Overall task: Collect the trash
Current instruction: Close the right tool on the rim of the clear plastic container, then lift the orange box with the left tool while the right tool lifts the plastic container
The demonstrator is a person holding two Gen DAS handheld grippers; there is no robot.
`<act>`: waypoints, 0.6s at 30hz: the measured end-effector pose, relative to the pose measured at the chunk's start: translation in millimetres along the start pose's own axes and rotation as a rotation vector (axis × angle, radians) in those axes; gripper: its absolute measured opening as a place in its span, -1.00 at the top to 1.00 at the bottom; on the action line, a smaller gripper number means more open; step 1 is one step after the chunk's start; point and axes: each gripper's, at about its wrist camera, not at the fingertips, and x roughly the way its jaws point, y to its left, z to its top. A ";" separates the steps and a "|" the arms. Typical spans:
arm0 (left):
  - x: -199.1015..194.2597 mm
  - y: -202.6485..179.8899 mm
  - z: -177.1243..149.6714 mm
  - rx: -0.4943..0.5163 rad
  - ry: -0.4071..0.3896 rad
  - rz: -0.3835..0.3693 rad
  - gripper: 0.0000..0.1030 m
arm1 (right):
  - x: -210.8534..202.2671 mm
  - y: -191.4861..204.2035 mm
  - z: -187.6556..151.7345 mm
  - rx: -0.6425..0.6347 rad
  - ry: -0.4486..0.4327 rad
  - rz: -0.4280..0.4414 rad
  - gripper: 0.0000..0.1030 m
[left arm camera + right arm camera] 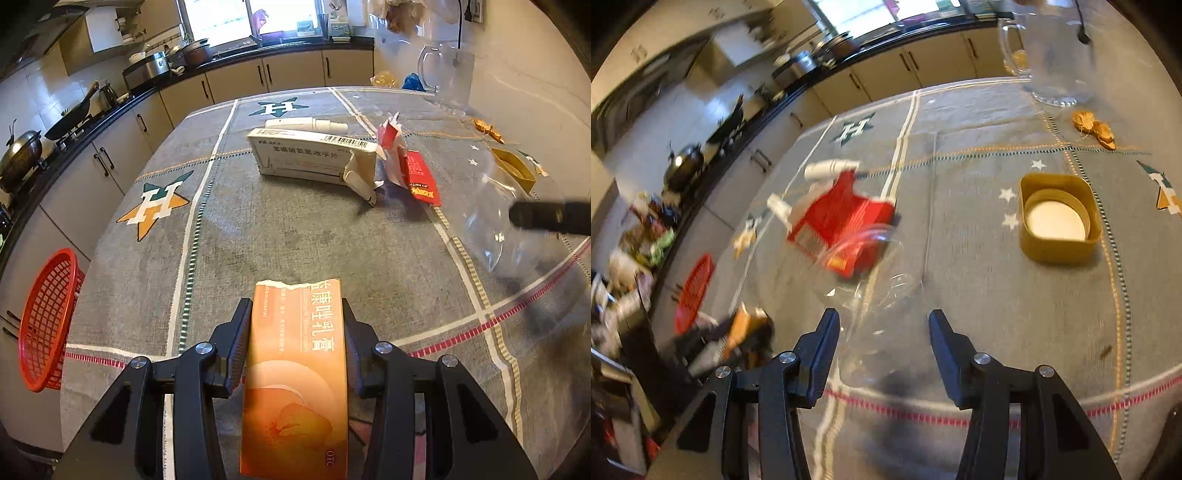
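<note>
One orange carton (295, 369) clamped in left fingers (236, 332); two boxes beyond.

Orange carton (295, 373): glossy printed card, torn at its top edge. Tablecloth (280, 236): matt woven cloth, slightly coarse. Clear wrapper (871, 295): thin, shiny, crinkled plastic. Red basket (46, 321): moulded plastic mesh. Yellow tub (1058, 254): smooth, matt.

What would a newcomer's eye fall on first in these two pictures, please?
Probably the orange medicine box clamped in the left tool at the near table edge. Next, the red packet mid-table, and the clear plastic wrapper lying between the right tool's open jaws.
</note>
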 end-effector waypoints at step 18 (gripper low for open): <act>-13.7 18.6 -7.7 -0.059 -0.050 -0.023 0.17 | -1.1 16.1 -15.0 -0.025 -0.053 0.062 0.11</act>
